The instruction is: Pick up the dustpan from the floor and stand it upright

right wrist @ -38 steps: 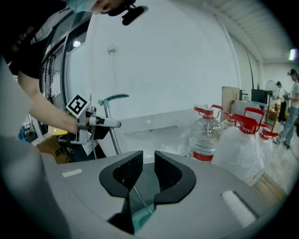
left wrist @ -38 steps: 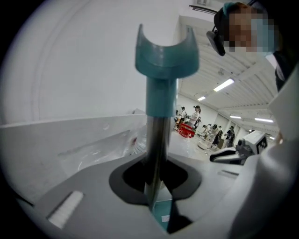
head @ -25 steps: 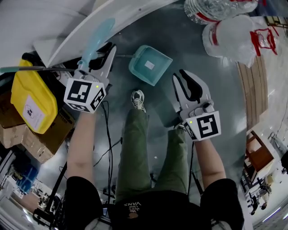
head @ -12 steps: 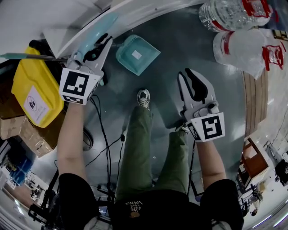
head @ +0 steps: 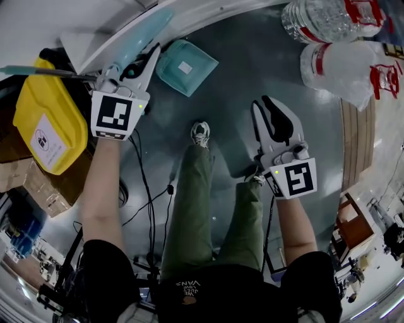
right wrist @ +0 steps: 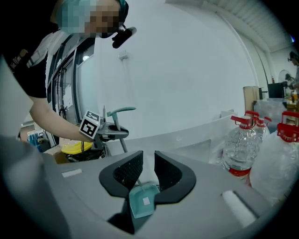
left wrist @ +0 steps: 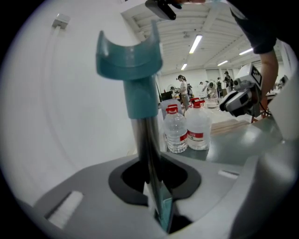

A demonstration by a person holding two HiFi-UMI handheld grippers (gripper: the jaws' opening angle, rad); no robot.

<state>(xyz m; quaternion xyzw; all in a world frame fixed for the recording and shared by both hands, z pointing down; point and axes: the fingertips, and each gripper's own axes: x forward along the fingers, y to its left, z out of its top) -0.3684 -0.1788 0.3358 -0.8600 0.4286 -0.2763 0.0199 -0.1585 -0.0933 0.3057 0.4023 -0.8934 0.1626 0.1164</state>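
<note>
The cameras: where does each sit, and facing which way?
Head view: head-worn, looking down at dustpan; shows arms, legs, left tongs, right tongs.
Left gripper view: on left tongs, along the clamped handle toward bottles; right arm shows.
Right gripper view: on right tongs, facing the dustpan; left arm shows.
All share the dustpan.

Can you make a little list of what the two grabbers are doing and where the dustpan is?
Left gripper: shut on the dustpan by its metal pole
Right gripper: open, nothing in it, held above the floor
Dustpan position: teal pan end down on the floor, pole slanting up to the left gripper
Nearby: water bottles, yellow container
</note>
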